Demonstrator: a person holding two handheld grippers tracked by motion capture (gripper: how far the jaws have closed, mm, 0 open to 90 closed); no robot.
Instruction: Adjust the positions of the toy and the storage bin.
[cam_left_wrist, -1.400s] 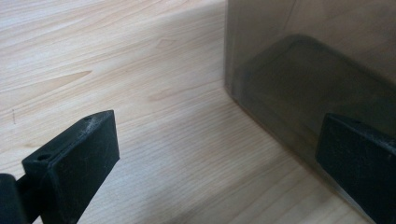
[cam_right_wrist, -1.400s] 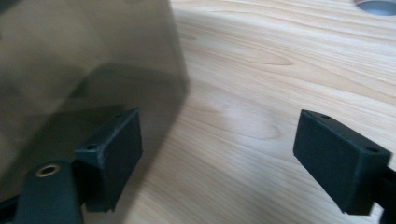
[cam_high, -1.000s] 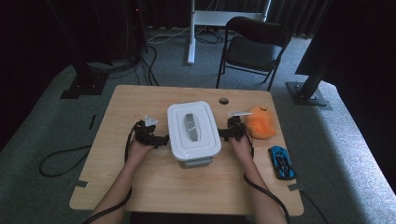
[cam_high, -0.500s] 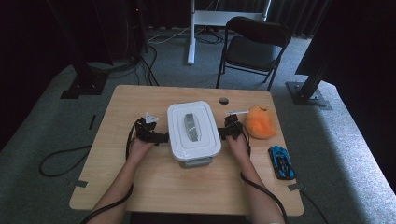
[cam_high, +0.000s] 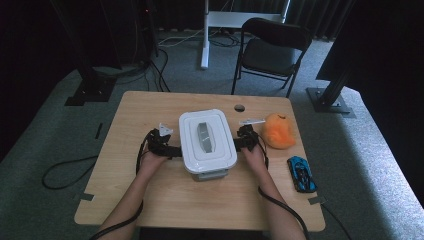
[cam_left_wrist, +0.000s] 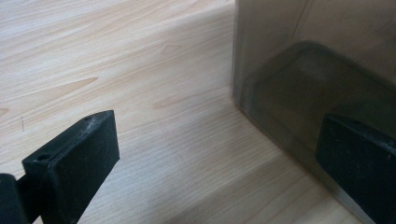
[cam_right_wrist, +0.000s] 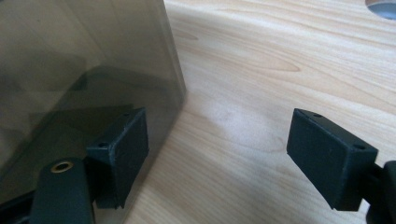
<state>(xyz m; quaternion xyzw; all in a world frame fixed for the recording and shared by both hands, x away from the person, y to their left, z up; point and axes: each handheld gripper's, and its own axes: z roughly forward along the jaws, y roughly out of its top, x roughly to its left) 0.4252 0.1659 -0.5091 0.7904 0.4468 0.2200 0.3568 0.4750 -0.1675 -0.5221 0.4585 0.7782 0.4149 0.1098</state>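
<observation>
Grippers flank the lidded container (cam_high: 207, 144); left gripper (cam_high: 172, 150) spread, ungripped; right gripper (cam_high: 239, 143) spread, jaws just closing slightly, nothing clamped.

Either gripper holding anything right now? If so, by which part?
Nothing is held. The left gripper and right gripper sit at opposite sides of the lidded box on the table, jaws open, one jaw of each beside the box wall, no pads pressing.
</observation>
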